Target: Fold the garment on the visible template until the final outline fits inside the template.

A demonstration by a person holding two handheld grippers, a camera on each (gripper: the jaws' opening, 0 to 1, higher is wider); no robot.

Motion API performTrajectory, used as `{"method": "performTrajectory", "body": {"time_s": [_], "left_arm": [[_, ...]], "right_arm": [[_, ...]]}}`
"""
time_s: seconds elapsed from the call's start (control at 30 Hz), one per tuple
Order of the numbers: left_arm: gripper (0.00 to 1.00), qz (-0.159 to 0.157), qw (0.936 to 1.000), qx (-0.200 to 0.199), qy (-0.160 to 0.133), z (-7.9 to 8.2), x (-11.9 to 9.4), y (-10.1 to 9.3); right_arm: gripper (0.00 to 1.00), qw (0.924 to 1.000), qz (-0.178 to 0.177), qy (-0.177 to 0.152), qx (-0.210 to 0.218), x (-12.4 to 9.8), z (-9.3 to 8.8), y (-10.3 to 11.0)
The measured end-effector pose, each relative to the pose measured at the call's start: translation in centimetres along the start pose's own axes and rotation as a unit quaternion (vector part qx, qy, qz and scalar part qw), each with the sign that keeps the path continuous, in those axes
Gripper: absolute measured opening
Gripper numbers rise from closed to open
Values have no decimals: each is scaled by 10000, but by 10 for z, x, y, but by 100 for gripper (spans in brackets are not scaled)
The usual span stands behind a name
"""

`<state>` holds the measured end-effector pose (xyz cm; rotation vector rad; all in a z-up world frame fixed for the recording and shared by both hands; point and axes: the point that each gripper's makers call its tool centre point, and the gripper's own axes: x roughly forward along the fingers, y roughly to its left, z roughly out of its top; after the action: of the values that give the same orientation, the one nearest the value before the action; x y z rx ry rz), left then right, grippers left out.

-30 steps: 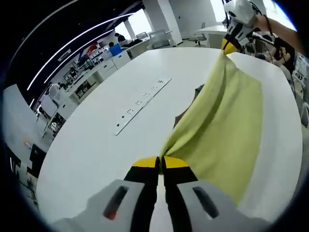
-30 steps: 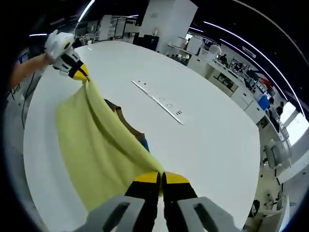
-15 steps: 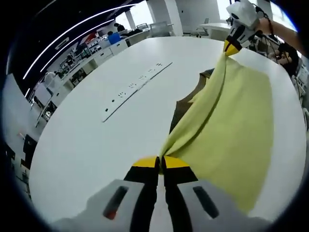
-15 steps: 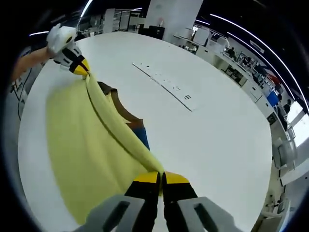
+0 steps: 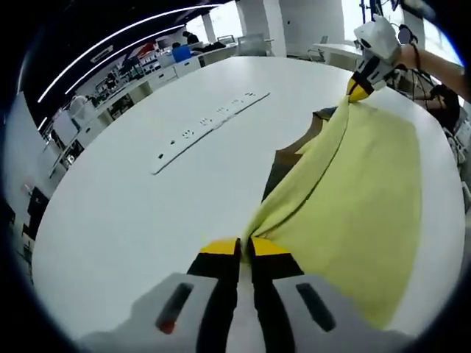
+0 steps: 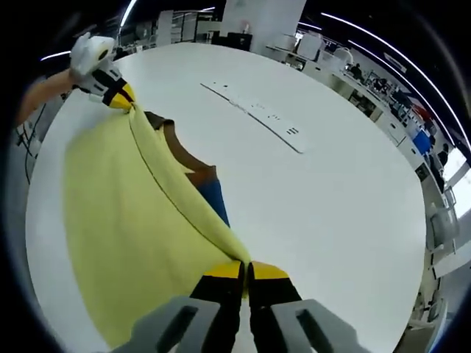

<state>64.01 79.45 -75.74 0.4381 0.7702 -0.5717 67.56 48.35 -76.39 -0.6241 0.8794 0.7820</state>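
Observation:
A yellow garment (image 5: pixel 360 198) hangs stretched above the white table (image 5: pixel 147 213), held by two corners. My left gripper (image 5: pixel 245 248) is shut on its near corner in the left gripper view, and the right gripper (image 5: pixel 356 90) pinches the far corner there. In the right gripper view my right gripper (image 6: pixel 246 269) is shut on the yellow garment (image 6: pixel 125 213), with the left gripper (image 6: pixel 121 95) clamped on the opposite corner. A brown template (image 6: pixel 180 151) with a blue patch (image 6: pixel 215 200) lies on the table (image 6: pixel 316 198) under the cloth's edge; the brown template (image 5: pixel 283 165) is mostly hidden.
A long white strip with small marks (image 5: pixel 210 125) lies across the table beyond the garment; the same strip (image 6: pixel 257 114) runs diagonally in the right gripper view. A person's arm (image 6: pixel 40 95) holds the far gripper. Desks and shelves stand past the table edge.
Both grippers have come lower toward the table with the garment still stretched between them. More of the brown template and the blue patch now peek out beside the cloth's edge.

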Motion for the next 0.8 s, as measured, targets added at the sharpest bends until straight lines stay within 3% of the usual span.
{"method": "performTrajectory", "body": {"time_s": [0.2,0.3,0.43,0.53,0.8], "left_arm": [[14,44,9999,54,93,-5,-4,1],[16,56,9999,90,121,-8,-9,4],[18,-96,9996,-198,-171,-2,-17,2],[21,-132,9997,-91,-174,-2,-18,0],[29,-156,9993,-103,-316,-1,-9,-11]], "right_arm": [[1,9997,-2,-54,249,-1,0,0],[7,9997,-50,-80,230,-5,-1,-1],[20,9996,-83,-152,223,-9,-1,-1],[29,9995,-45,-208,247,-8,0,1],[29,9979,-223,-366,488,-2,-2,0]]}}
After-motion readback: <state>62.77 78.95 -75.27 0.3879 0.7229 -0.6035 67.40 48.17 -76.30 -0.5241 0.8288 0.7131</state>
